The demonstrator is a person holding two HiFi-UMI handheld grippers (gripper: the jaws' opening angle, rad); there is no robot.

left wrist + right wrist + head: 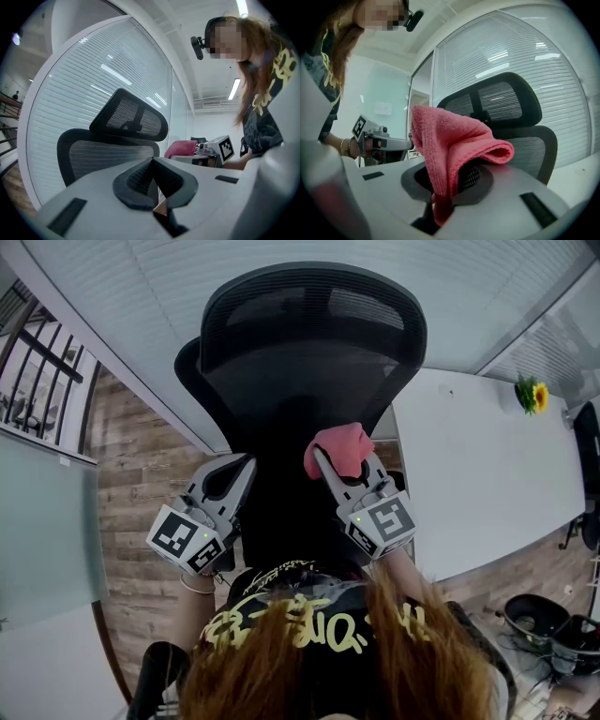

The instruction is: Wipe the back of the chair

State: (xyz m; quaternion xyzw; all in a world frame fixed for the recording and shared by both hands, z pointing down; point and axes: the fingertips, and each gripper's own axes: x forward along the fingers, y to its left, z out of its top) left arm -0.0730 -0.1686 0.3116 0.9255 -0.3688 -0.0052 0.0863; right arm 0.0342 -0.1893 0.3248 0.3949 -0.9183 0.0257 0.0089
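Wiping looks hardly begun: the right tool [345,465] grips the cloth [342,444] at 6 o'clock of the chair back [309,362], while the left tool [242,465] is closed and empty.

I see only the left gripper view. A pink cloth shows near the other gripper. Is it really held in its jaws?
Observer: Yes. The right gripper view shows the right gripper shut on the cloth, which droops over the jaws.
Operator: What stands to the right of the chair?
Observer: In the head view, a white table, with a yellow flower at its far end.
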